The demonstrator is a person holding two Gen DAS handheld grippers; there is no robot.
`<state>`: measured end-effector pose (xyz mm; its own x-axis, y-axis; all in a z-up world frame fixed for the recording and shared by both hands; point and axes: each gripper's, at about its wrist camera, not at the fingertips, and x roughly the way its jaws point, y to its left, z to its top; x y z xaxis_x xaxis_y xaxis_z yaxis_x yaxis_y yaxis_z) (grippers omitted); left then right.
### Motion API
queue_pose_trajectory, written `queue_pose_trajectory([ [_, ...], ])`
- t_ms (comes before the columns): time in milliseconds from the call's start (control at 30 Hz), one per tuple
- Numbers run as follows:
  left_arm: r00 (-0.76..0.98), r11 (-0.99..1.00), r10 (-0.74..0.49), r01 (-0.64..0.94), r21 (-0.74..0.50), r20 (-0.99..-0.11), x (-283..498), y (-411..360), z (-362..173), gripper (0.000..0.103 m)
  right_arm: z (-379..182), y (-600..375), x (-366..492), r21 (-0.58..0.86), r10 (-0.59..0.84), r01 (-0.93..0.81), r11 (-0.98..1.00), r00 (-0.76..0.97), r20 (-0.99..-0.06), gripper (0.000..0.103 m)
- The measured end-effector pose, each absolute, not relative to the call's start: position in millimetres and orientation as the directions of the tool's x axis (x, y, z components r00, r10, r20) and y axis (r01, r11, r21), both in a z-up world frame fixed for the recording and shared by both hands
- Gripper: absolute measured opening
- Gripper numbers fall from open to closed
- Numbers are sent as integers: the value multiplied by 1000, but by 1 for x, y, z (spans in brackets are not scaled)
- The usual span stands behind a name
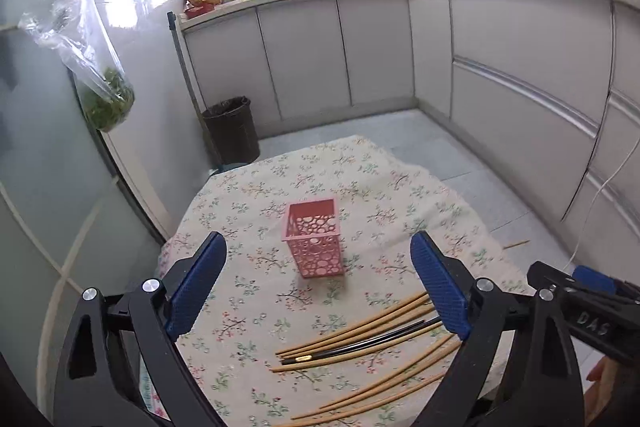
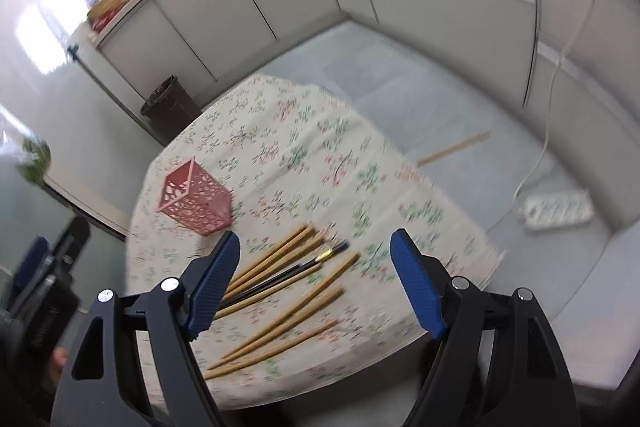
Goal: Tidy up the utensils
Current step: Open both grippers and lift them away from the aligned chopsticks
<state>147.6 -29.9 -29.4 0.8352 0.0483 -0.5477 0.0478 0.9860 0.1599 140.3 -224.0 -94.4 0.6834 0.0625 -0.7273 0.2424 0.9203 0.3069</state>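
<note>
Both grippers, left [image 1: 318, 283] and right [image 2: 316, 279], hover spread and empty above a floral tablecloth [image 1: 360, 179]. Loose wooden chopsticks [image 2: 280, 323] lie near an upright pink holder [image 1: 314, 237]. Best to pinch one mid-length, then tip it in vertically.

Left gripper [image 1: 318, 281]: two black, arched plastic arms with triangular cut-outs, each carrying a blue finger pad [image 1: 438, 285] of fine ribbed texture. Round silver screws [image 1: 151, 285] mark the pivot joints, two per side. Right gripper [image 2: 315, 281]: identical build, black frame, blue ribbed pads, silver screw heads. At the right edge of the left wrist frame, the other unit's black body bears raised letters reading "DAS" [image 1: 595, 317]. A patch of bare skin [image 1: 600, 373] shows at lower right.
</note>
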Motion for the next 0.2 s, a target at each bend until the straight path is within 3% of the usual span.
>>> queue_pose_trajectory([
  [133,851,994,70,-13,112,-520,143,-23,-18,96,-83,-221,135,227,-32,251,941,733,-680,91],
  [200,851,997,58,-20,78,-522,143,-18,-15,96,-81,-222,135,211,-55,260,942,742,-668,92],
])
